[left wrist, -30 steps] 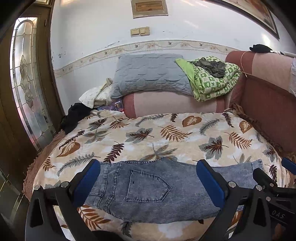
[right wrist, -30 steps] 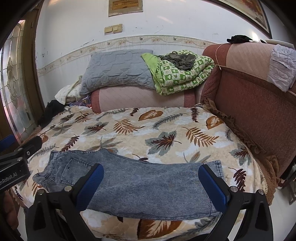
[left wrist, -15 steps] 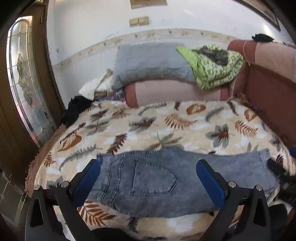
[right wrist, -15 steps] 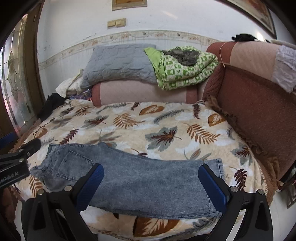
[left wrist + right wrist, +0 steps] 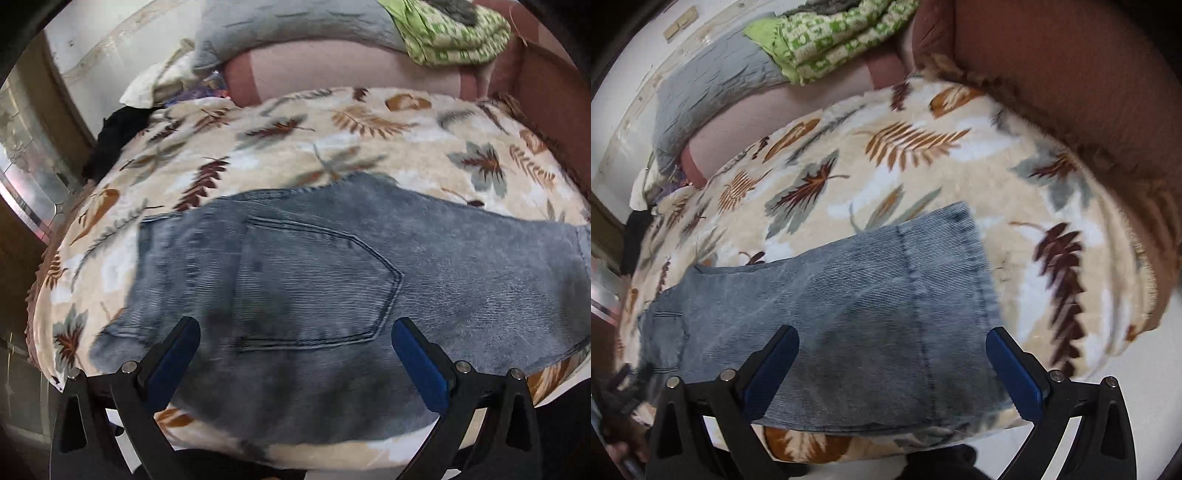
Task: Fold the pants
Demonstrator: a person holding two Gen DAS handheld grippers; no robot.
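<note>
Pants [image 5: 314,280]: blue-grey acid-washed denim, lying flat on the bed across the lower half of both frames, folded lengthwise so one back pocket [image 5: 317,284] faces up. Pocket is five-sided w/ double dark stitching, point toward frame right. Waist end toward left of left wrist view; waistband region blurred, belt loops not resolvable. Fabric shows fine diagonal twill ribbing, mottled light/dark wash, darker shadow patch near lower centre.

Right wrist view: leg end of the pants [image 5: 871,325] fills lower centre; hem [image 5: 982,288] runs top-to-bottom at centre-right, stitched double line parallel to edge. Near edge of the denim drapes over the front of the bed.

Blanket [image 5: 369,155]: plush, cream ground, leaf print in rust, brown, grey-teal. Fuzzy nap, soft rounded edge.

Upper frame: grey quilted pillow [image 5: 295,22], green/white patterned cloth [image 5: 454,33] bundled beside it, both on a pink-maroon padded bed end [image 5: 351,74]. Black cloth [image 5: 114,136] at upper left, edge of blanket.

Left gripper [image 5: 295,354]: jaws wide, blue pads, black frame, over pocket area; nothing between pads gripped. Contact w/ denim: cannot tell.

Right gripper [image 5: 892,363]: jaws wide but have just been closing slightly; denim near hem seen between them, not clamped.
</note>
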